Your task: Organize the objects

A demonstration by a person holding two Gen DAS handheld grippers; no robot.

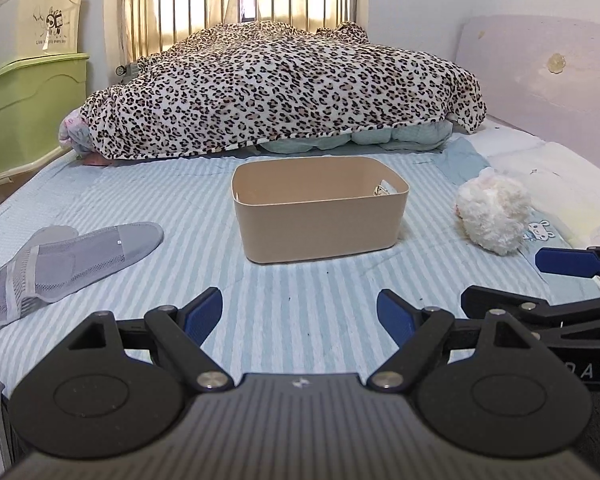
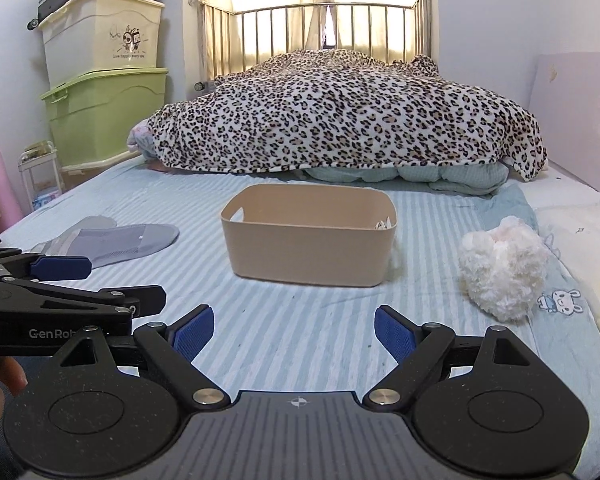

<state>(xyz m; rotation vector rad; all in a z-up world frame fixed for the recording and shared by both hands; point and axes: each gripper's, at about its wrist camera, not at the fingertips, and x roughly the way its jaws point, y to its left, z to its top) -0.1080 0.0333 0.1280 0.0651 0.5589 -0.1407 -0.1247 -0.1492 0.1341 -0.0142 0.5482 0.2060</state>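
Observation:
A tan plastic bin (image 1: pixel 320 216) (image 2: pixel 308 240) stands on the striped bed, with a small pale item showing inside at its right end. A grey mesh brace (image 1: pixel 60 256) (image 2: pixel 112 240) lies flat to its left. A white fluffy plush (image 1: pixel 494 210) (image 2: pixel 502 266) lies to its right. My left gripper (image 1: pixel 300 316) is open and empty, low over the sheet in front of the bin. My right gripper (image 2: pixel 294 332) is open and empty, also in front of the bin. Each gripper shows at the edge of the other's view.
A leopard-print blanket (image 1: pixel 284 88) over bedding fills the far half of the bed, before a metal rail (image 2: pixel 328 28). Stacked storage boxes (image 2: pixel 104 80) and a suitcase stand at the left. A pale headboard panel (image 1: pixel 548 64) is on the right.

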